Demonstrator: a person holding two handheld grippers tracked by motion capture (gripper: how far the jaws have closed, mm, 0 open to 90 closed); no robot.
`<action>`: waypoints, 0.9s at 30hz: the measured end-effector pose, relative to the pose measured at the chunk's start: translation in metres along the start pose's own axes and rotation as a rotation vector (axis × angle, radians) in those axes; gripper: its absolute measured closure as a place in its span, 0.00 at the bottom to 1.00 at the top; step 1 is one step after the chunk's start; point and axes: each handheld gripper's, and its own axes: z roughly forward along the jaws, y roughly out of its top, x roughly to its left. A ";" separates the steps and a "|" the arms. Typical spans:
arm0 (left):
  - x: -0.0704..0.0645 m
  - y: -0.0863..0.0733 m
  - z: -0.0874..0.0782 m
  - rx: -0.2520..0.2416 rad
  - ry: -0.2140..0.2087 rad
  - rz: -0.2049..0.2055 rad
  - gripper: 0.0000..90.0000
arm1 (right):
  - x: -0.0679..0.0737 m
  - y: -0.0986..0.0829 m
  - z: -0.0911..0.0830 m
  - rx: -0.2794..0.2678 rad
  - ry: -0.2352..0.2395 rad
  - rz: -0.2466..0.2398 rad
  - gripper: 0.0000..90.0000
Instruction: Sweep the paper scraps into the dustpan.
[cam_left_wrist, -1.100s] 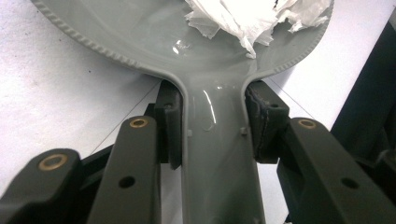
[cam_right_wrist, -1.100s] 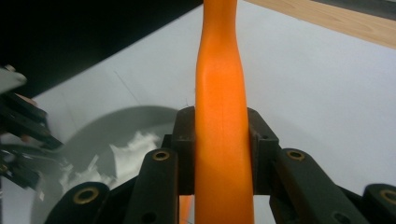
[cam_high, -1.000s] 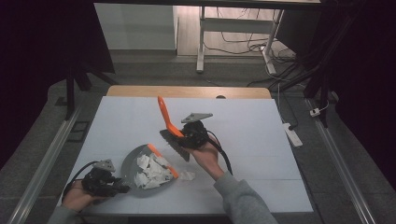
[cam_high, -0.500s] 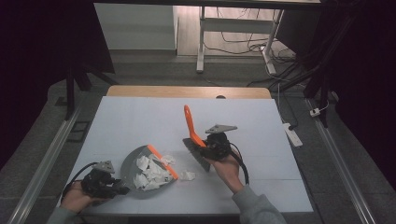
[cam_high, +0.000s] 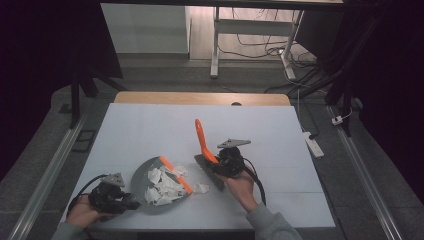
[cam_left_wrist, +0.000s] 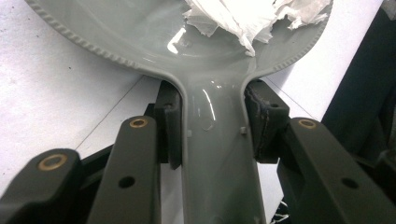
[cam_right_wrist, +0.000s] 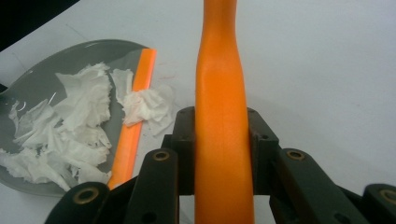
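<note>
Since half a second ago, the brush (cam_high: 206, 155) is sitting a little lower and nearer the dustpan (cam_high: 159, 186), bristle head close to the one crumpled tissue scrap (cam_high: 201, 188) lying outside the orange lip (cam_high: 176, 174). I am keeping the right gripper (cam_high: 226, 165) clenched on the orange brush handle (cam_right_wrist: 223, 140), which is running up between its jaws, so the loose scrap is sitting just left of and below that gripper, touching the lip. Inside the pan the shredded paper pile (cam_high: 160, 186) is resting against the back wall. My left gripper (cam_high: 111, 196) is clamping the grey dustpan handle (cam_left_wrist: 218, 158), both pads pressing its sides, pan flat on the white table (cam_high: 150, 130). To do this sweep well, I judge I should drop the bristles behind the scrap, drag it low across the lip, and hold the pan steady so it does not skid away.
</note>
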 end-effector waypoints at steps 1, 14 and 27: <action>0.000 0.000 0.000 0.001 0.000 0.001 0.68 | 0.002 0.000 0.001 -0.001 0.003 -0.004 0.78; -0.005 0.005 0.004 0.012 -0.008 0.016 0.68 | 0.029 0.009 0.027 0.015 0.062 -0.036 0.78; -0.005 0.004 0.005 0.005 -0.010 0.009 0.68 | 0.069 0.039 0.041 -0.054 0.231 -0.057 0.78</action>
